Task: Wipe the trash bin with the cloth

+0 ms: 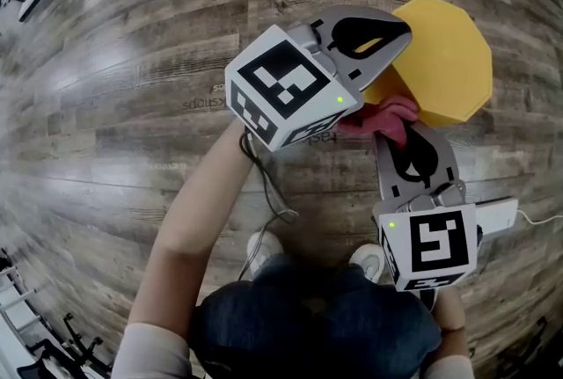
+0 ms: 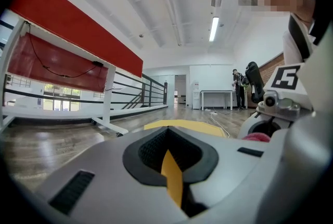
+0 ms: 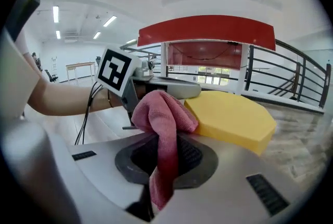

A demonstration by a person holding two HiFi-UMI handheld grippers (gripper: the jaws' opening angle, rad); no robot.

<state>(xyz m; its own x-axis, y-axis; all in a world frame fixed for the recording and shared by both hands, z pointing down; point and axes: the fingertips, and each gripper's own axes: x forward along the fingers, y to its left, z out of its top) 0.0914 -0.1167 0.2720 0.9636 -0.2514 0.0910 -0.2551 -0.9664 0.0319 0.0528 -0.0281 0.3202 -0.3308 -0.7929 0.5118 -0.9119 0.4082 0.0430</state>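
Your left gripper (image 1: 394, 32), its marker cube closest under the head camera, reaches to the near-left edge of the yellow octagonal plastic trash bin (image 1: 449, 61). That bin stands on the wood-plank floor (image 1: 106, 105) with a flat face turned up. Your right gripper (image 1: 400, 138) points at the bin's near side. The pink fabric cloth (image 1: 387, 115) bunches at its tip, right against the bin's edge.

From the left gripper view, your jaws are closed tight on a thin yellow strip of the bin's wall. The bin's flat top spreads just beyond them.

From the right gripper view, your jaws pinch the cloth. It hangs down through them and mounds above, against the bin's left edge.
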